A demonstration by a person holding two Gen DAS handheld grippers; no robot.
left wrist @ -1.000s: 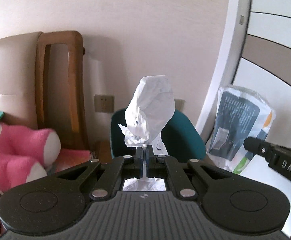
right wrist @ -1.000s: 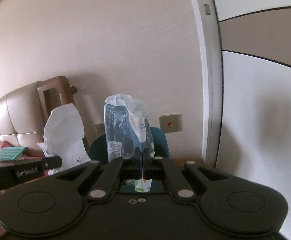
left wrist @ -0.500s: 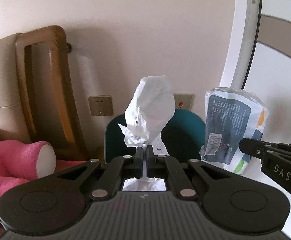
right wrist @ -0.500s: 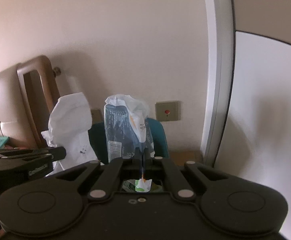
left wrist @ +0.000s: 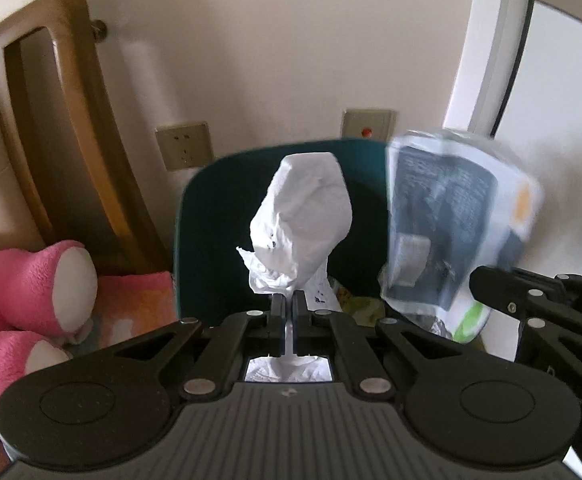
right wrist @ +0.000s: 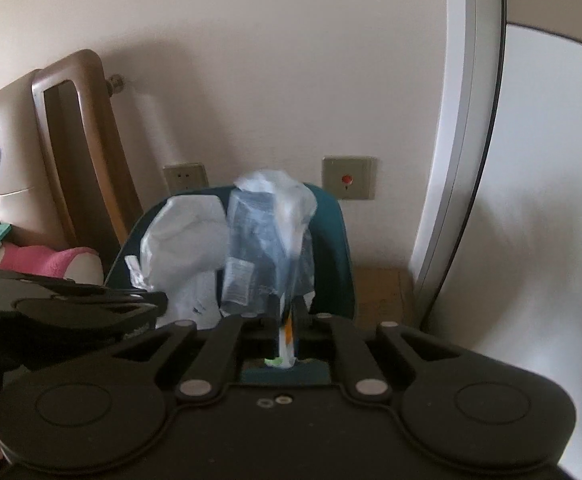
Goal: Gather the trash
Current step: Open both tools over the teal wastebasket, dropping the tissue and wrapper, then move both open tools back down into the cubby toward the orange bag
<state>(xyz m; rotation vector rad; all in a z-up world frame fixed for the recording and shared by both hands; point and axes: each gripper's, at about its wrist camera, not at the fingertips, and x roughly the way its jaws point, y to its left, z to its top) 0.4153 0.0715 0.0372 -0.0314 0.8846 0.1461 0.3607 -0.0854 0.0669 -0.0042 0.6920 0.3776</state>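
Crumpled white tissue [left wrist: 301, 220] and printed plastic wrapper [right wrist: 269, 240] over the teal bin [left wrist: 211, 232].

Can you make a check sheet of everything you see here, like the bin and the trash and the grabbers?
Surface: nothing seen.
Job's things: crumpled white tissue and plastic wrapper held over the teal bin.
Clutter: pink plush toy.
Grippers: left gripper shut on the tissue; right gripper jaws opening, wrapper between them.
Cables: nothing seen.
Surroundings: beige wall, wall socket, switch with red dot, wooden headboard frame.
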